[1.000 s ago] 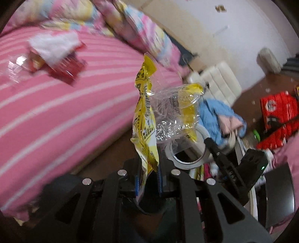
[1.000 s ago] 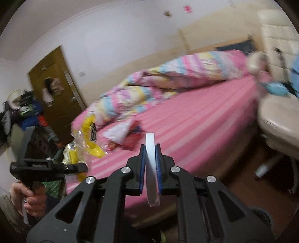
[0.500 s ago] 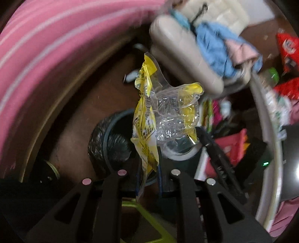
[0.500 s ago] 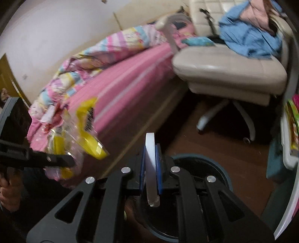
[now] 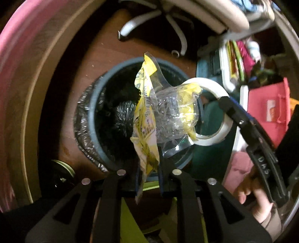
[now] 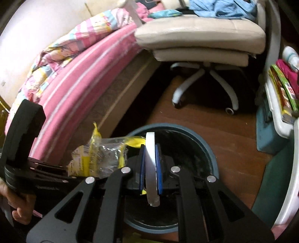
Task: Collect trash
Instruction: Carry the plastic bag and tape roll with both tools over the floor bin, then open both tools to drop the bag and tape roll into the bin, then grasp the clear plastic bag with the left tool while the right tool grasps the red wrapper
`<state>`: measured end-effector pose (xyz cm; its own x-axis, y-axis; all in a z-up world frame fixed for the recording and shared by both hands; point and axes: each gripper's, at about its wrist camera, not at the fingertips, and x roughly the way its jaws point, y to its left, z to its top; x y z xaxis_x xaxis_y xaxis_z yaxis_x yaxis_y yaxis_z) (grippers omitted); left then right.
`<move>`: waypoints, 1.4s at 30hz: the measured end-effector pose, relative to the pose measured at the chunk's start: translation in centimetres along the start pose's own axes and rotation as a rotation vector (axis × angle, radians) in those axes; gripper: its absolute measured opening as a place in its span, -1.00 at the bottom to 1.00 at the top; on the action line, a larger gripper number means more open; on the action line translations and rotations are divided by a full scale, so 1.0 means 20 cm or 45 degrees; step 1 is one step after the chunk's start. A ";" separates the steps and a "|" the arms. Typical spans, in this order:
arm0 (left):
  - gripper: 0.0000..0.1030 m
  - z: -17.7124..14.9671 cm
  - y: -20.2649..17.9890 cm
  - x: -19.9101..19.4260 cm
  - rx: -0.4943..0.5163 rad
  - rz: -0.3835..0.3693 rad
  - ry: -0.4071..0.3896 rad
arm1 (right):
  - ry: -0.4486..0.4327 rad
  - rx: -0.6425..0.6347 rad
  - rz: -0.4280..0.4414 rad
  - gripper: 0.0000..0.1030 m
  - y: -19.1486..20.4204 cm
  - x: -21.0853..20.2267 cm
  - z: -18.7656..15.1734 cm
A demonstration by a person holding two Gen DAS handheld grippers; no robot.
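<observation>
Item one: my left gripper (image 5: 148,179), pointing steeply down over the trash bin (image 5: 93,119). Its jaws are opening. Between them hangs a crumpled yellow and clear wrapper (image 5: 149,115); its lower tail runs down through the gap, lying against the left pad with space on the right side.

Item two: my right gripper (image 6: 151,168). Its jaws are opening too, with a white tape roll (image 6: 150,164) standing on edge between the blue pads (image 6: 158,168). Slim gaps show beside the roll, though I cannot tell for certain whether the pads have let go of it. In the left wrist view the same roll (image 5: 220,136) shows as a ring just right of the wrapper, above the bin's right rim.

Item three: trash bin, round, blue-grey rim, lined with a black bag (image 5: 121,115) folded over the outer wall. It stands on the brown wooden floor (image 6: 224,134), beside the bed's edge. In the right wrist view the bin (image 6: 213,155) lies directly under the roll, and the wrapper (image 6: 97,158) sits over its left rim.

Item four: surroundings. Pink striped bed (image 6: 74,84) at left; cream office chair (image 6: 201,41) with white wheeled base beyond the bin; blue clothing (image 6: 220,7) on the chair.

Item five: my hands. Left hand (image 6: 20,207) on its handle at lower left; right hand (image 5: 257,201) at lower right of the left wrist view.
</observation>
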<state>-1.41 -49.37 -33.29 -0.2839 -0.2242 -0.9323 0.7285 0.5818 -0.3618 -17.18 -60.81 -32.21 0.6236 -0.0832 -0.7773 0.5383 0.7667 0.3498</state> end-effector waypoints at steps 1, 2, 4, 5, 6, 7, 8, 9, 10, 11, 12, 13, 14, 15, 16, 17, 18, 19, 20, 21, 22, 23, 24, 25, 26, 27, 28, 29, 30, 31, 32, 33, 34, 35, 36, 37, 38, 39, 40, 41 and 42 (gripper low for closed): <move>-0.46 0.02 0.00 0.03 0.007 -0.001 0.022 | 0.015 0.005 -0.008 -0.71 -0.02 0.01 -0.01; -0.07 0.03 -0.01 0.06 0.011 0.006 0.035 | 0.024 0.006 -0.015 -0.50 -0.03 0.02 -0.01; 0.42 0.05 -0.01 0.07 0.021 0.037 0.025 | 0.019 -0.002 -0.056 -0.02 -0.04 0.02 -0.02; 0.44 0.06 -0.01 0.07 0.022 0.038 0.012 | 0.008 -0.005 -0.071 0.17 -0.04 0.01 -0.03; 0.46 0.07 -0.02 0.06 0.018 0.035 0.005 | -0.006 -0.010 -0.088 0.24 -0.04 0.00 -0.03; 0.46 0.07 0.00 0.04 -0.005 0.029 -0.009 | -0.023 -0.020 -0.108 0.36 -0.03 -0.02 -0.02; 0.46 0.09 -0.01 0.01 -0.024 0.018 -0.026 | -0.055 -0.046 -0.137 0.44 -0.01 -0.04 -0.01; 0.46 0.10 0.00 -0.01 -0.040 0.004 -0.047 | -0.101 -0.090 -0.183 0.46 0.02 -0.08 0.00; 0.46 0.10 0.00 -0.06 -0.063 -0.014 -0.089 | -0.142 -0.131 -0.225 0.50 0.06 -0.11 0.01; 0.46 0.10 0.01 -0.11 -0.084 -0.025 -0.132 | -0.197 -0.182 -0.264 0.51 0.11 -0.15 0.03; 0.47 0.10 0.02 -0.16 -0.105 -0.039 -0.174 | -0.260 -0.233 -0.278 0.52 0.17 -0.19 0.06; 0.48 0.09 0.03 -0.24 -0.134 -0.061 -0.234 | -0.309 -0.268 -0.283 0.54 0.22 -0.23 0.08; 0.53 0.07 0.05 -0.33 -0.166 -0.081 -0.301 | -0.368 -0.302 -0.269 0.59 0.30 -0.28 0.12; 0.59 0.05 0.06 -0.40 -0.188 -0.101 -0.351 | -0.378 -0.315 -0.237 0.61 0.35 -0.31 0.14; 0.60 0.01 0.09 -0.53 -0.230 -0.131 -0.451 | -0.382 -0.327 -0.195 0.61 0.40 -0.33 0.17; 0.60 -0.01 0.10 -0.58 -0.253 -0.139 -0.508 | -0.403 -0.343 -0.160 0.61 0.49 -0.37 0.21; 0.62 -0.05 0.13 -0.67 -0.275 -0.147 -0.575 | -0.422 -0.355 -0.154 0.61 0.55 -0.39 0.24; 0.63 -0.09 0.17 -0.78 -0.303 -0.155 -0.653 | -0.442 -0.371 -0.138 0.61 0.63 -0.41 0.27; 0.64 -0.13 0.21 -0.88 -0.335 -0.168 -0.720 | -0.454 -0.392 -0.084 0.61 0.72 -0.44 0.30; 0.64 -0.18 0.25 -0.96 -0.363 -0.188 -0.779 | -0.458 -0.420 0.006 0.61 0.83 -0.46 0.34; 0.65 -0.24 0.32 -1.07 -0.395 -0.215 -0.855 | -0.464 -0.442 0.058 0.62 0.92 -0.47 0.37; 0.69 -0.30 0.38 -1.17 -0.420 -0.223 -0.916 | -0.470 -0.472 0.099 0.64 1.04 -0.49 0.39; 0.71 -0.36 0.43 -1.26 -0.439 -0.221 -0.968 | -0.478 -0.506 0.138 0.65 1.17 -0.49 0.41; 0.71 -0.46 0.53 -1.38 -0.477 -0.197 -1.044 | -0.485 -0.527 0.169 0.65 1.27 -0.50 0.43; 0.72 -0.51 0.59 -1.43 -0.499 -0.182 -1.079 | -0.481 -0.551 0.229 0.64 1.43 -0.49 0.46; 0.73 -0.57 0.66 -1.49 -0.526 -0.166 -1.114 | -0.465 -0.558 0.270 0.64 1.51 -0.48 0.47; 0.73 -0.64 0.77 -1.56 -0.571 -0.141 -1.145 | -0.442 -0.561 0.320 0.64 1.61 -0.47 0.49; 0.73 -0.70 0.87 -1.60 -0.623 -0.120 -1.161 | -0.416 -0.558 0.376 0.65 1.71 -0.44 0.51; 0.73 -0.79 1.01 -1.64 -0.696 -0.100 -1.178 | -0.393 -0.551 0.422 0.65 1.82 -0.41 0.54; 0.73 -0.83 1.09 -1.65 -0.743 -0.085 -1.185 | -0.377 -0.554 0.447 0.65 1.91 -0.38 0.56; 0.73 -0.89 1.19 -1.67 -0.805 -0.059 -1.193 | -0.336 -0.574 0.462 0.65 2.04 -0.31 0.58; 0.73 -0.94 1.28 -1.68 -0.852 -0.040 -1.197 | -0.309 -0.594 0.460 0.65 2.13 -0.28 0.58; 0.73 -1.00 1.40 -1.69 -0.907 -0.018 -1.194 | -0.273 -0.627 0.455 0.65 2.24 -0.21 0.59; 0.73 -1.04 1.50 -1.68 -0.951 -0.001 -1.188 | -0.255 -0.643 0.451 0.65 2.30 -0.17 0.59; 0.73 -1.08 1.58 -1.67 -0.990 0.011 -1.183 | -0.229 -0.661 0.449 0.65 2.38 -0.10 0.58; 0.73 -1.13 1.68 -1.67 -1.032 0.018 -1.178 | -0.211 -0.672 0.450 0.65 2.46 -0.04 0.57; 0.73 -1.17 1.77 -1.67 -1.065 0.018 -1.174 | -0.192 -0.677 0.445 0.65 2.52 0.02 0.55; 0.73 -1.20 1.84 -1.66 -1.087 0.018 -1.168 | -0.175 -0.676 0.442 0.65 2.57 0.06 0.53; 0.73 -1.22 1.91 -1.65 -1.119 0.016 -1.157 | -0.157 -0.671 0.441 0.65 2.60 0.11 0.50; 0.73 -1.23 1.98 -1.64 -1.144 0.001 -1.153 | -0.130 -0.656 0.435 0.65 2.64 0.17 0.48; 0.73 -1.25 2.04 -1.63 -1.169 -0.007 -1.148 | -0.095 -0.638 0.437 0.65 2.68 0.23 0.47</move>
<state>21.99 1.15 -17.63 0.4966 -0.4655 -0.7326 -0.0673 0.8209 -0.5671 19.93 -26.06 -12.20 0.7622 0.1913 -0.6184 -0.0212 0.9622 0.2714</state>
